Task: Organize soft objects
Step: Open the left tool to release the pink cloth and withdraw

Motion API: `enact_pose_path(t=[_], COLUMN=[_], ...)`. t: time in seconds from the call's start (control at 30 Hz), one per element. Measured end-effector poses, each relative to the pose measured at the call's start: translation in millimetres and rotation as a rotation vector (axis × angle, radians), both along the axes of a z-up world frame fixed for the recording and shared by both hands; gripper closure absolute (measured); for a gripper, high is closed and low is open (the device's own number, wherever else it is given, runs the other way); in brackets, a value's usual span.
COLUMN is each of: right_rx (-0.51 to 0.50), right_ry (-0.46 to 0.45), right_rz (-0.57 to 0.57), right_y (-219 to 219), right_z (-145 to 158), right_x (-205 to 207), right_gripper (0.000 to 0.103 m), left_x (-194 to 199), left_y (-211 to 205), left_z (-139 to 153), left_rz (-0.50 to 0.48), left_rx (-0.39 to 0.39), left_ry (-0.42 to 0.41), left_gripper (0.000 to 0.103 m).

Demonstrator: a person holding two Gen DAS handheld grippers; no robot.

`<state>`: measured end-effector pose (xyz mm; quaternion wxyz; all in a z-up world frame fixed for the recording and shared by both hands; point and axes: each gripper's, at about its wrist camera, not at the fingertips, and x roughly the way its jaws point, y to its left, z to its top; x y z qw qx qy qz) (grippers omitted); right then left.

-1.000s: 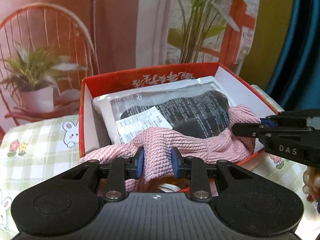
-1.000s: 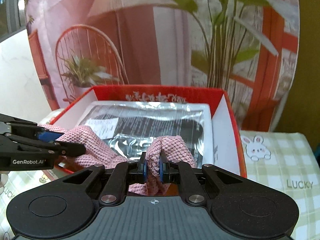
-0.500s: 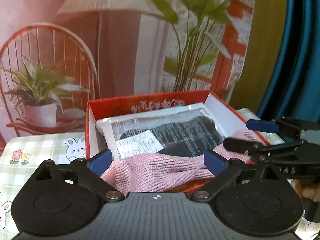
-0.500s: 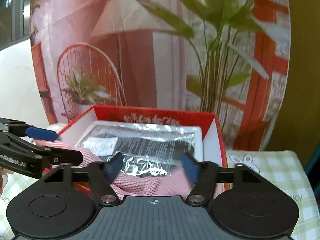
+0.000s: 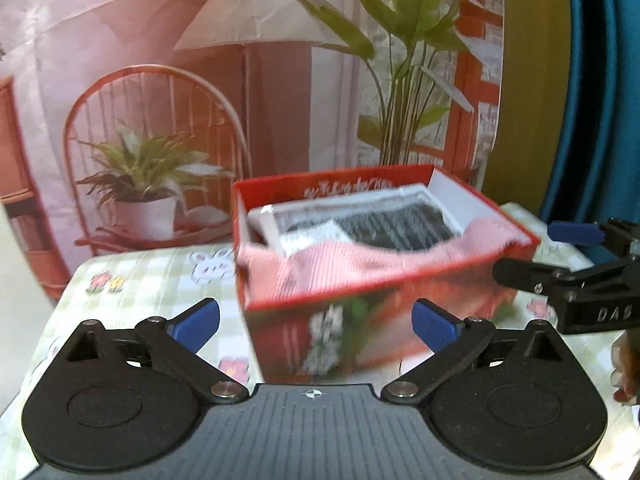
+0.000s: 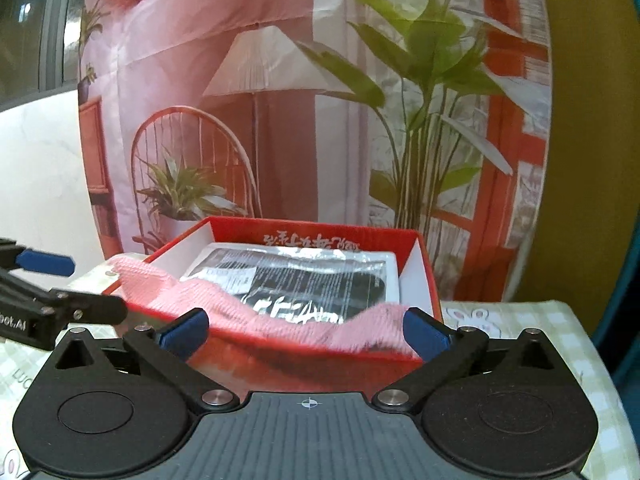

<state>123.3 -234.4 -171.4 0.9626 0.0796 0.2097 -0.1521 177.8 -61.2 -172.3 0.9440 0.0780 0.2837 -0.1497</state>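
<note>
A pink knitted cloth lies in the red box, draped over its near edge. Under it rests a dark item in a clear plastic bag. My left gripper hangs in front of the box, its jaws opening wide with nothing between the pads. My right gripper is likewise drawn back from the box, its jaws opening and clear of the cloth. Each gripper shows in the other's view: the right gripper at the right, the left gripper at the left.
The box stands on a green checked tablecloth printed with rabbits and flowers. Behind it hangs a backdrop picturing a chair, a lamp and plants. A blue curtain is at the right. A person's hand shows at the right edge.
Both grippers have opened and let go of the pink cloth, then drawn back and up from the box. The cloth has dropped over the box's near edge.
</note>
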Motion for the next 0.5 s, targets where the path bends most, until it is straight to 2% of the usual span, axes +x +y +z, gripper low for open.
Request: enact_pose_path(t=[0.27,0.5], right_rx=[0.073,0.124], right_ry=[0.021,0.092], right_rz=[0.018,0.016], right_y=[28,44], right_z=[-29,-61], right_x=[-45,-77], right_gripper=[0.0,0.0], left_x=[-47,-74], left_y=[17,19], left_z=[-28,-52], left_rz=[0.017,0.002], left_rx=[-0.023,0.008], left_ry=[0.063,0.105], left_gripper=[0.0,0.0])
